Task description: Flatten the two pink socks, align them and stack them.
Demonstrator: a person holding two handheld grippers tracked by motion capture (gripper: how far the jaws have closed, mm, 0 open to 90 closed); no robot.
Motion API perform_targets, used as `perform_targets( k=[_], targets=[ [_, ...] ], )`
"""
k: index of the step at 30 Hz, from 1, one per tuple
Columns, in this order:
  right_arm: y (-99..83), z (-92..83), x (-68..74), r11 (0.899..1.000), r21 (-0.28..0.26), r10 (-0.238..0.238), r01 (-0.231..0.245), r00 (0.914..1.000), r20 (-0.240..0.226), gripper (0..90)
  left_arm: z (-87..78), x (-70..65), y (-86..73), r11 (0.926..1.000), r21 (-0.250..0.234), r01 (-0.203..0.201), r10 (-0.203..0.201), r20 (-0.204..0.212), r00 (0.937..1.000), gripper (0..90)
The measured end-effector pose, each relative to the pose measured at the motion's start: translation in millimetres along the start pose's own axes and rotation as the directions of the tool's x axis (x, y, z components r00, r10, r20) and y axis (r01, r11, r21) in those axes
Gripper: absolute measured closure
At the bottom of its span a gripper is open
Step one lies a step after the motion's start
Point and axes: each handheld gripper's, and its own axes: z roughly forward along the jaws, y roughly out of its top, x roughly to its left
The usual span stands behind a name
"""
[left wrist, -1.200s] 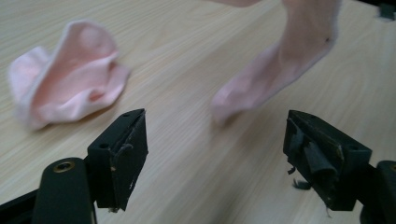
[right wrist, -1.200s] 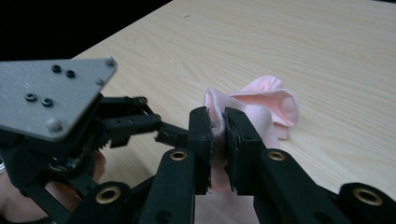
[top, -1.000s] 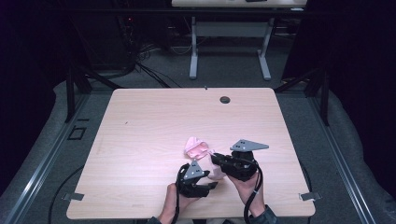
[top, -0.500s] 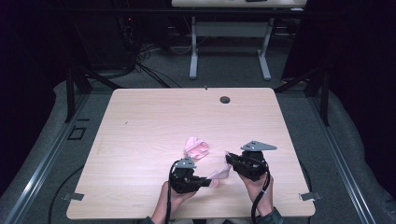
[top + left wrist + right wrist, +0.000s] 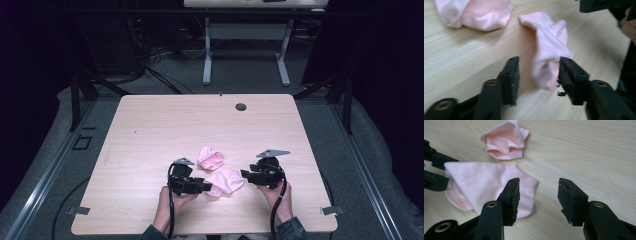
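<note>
Two pink socks lie on the wooden table (image 5: 150,130). One is crumpled (image 5: 210,158) (image 5: 474,12) (image 5: 505,142). The other lies flattened (image 5: 226,181) (image 5: 551,42) (image 5: 484,185) between my two grippers. My left gripper (image 5: 202,186) (image 5: 539,72) is open; its jaws have just been opening, and the sock's end rests loose between them, against one pad. My right gripper (image 5: 246,175) (image 5: 539,195) is open too and has just been opening. Bare wood shows between its jaws, and the sock's other edge lies beside one jaw.
A small dark grommet (image 5: 241,106) sits near the table's far edge. Both hands rest close to the near edge. Another table's legs (image 5: 206,55) and cables stand on the floor beyond.
Earlier the flat sock was stretched between both shut grippers just above the table. Now it lies on the wood and both pairs of jaws have opened. The right gripper has come lower.
</note>
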Motion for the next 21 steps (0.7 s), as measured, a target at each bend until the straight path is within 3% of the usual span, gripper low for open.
perform_targets(
  k=[2, 4, 5, 8, 9, 12, 16, 18, 19, 20, 21],
  targets=[
    [-0.2, 3.3, -1.7, 0.999, 0.031, -0.024, 0.025, 0.9996, -0.012, 51.3, -1.9, -2.5, -3.7, 1.0, -0.002, -0.004, 0.004, -0.019, 0.9998, 45.7],
    [-0.4, 7.1, -1.3, 0.998, 0.028, -0.048, 0.048, 0.9989, 0.001, 51.8, -2.5, -3.9, -5.8, 1.0, 0.0, -0.004, 0.004, -0.036, 0.9994, 42.5],
    [1.2, 14.3, 1.8, 0.994, 0.065, -0.093, 0.094, 0.9956, -0.006, 51.9, -3.4, -4.5, -10.2, 1.0, 0.004, -0.001, 0.001, -0.061, 0.9981, 42.2],
    [3.9, 23.9, 6.8, 0.989, 0.075, -0.129, 0.129, 0.9917, -0.009, 52.7, -3.2, -3.1, -14.8, 0.9998, 0.011, 0.017, -0.016, -0.081, 0.9965, 44.2],
    [6.9, 30.7, 10.1, 0.982, 0.085, -0.166, 0.166, 0.9861, -0.013, 52.9, -2.3, -2.8, -16.0, 0.9996, 0.012, 0.024, -0.023, -0.087, 0.996, 44.2],
    [12.6, 45.1, 14.9, 0.975, 0.1, -0.195, 0.198, 0.98, -0.042, 53.6, 1.0, -2.6, -17.1, 0.9993, 0.026, 0.027, -0.024, -0.095, 0.9952, 49.3],
    [15.8, 59.2, 20.9, 0.962, 0.127, -0.237, 0.243, 0.9696, -0.06, 62.2, 4.8, -5.1, -14.4, 0.9986, 0.05, -0.014, 0.02, -0.126, 0.9919, 60.8],
    [15.9, 59.8, 22.2, 0.959, 0.142, -0.241, 0.247, 0.9688, -0.056, 65.1, 5.7, -5.9, -14.2, 0.9985, 0.05, -0.023, 0.03, -0.134, 0.9905, 67.9],
    [14.3, 60.2, 23.6, 0.956, 0.143, -0.252, 0.256, 0.9666, -0.048, 73.8, 7.4, -7.8, -13.6, 0.9963, 0.065, -0.057, 0.066, -0.153, 0.986, 72.4],
    [13.0, 60.3, 23.4, 0.956, 0.136, -0.255, 0.26, 0.9655, -0.051, 77.9, 7.4, -7.8, -13.6, 0.9963, 0.065, -0.057, 0.066, -0.153, 0.986, 77.2],
    [12.0, 59.4, 23.4, 0.959, 0.137, -0.245, 0.249, 0.9684, -0.047, 81.6, 9.3, -9.1, -12.9, 0.9934, 0.074, -0.088, 0.099, -0.168, 0.9808, 81.3]
  ],
)
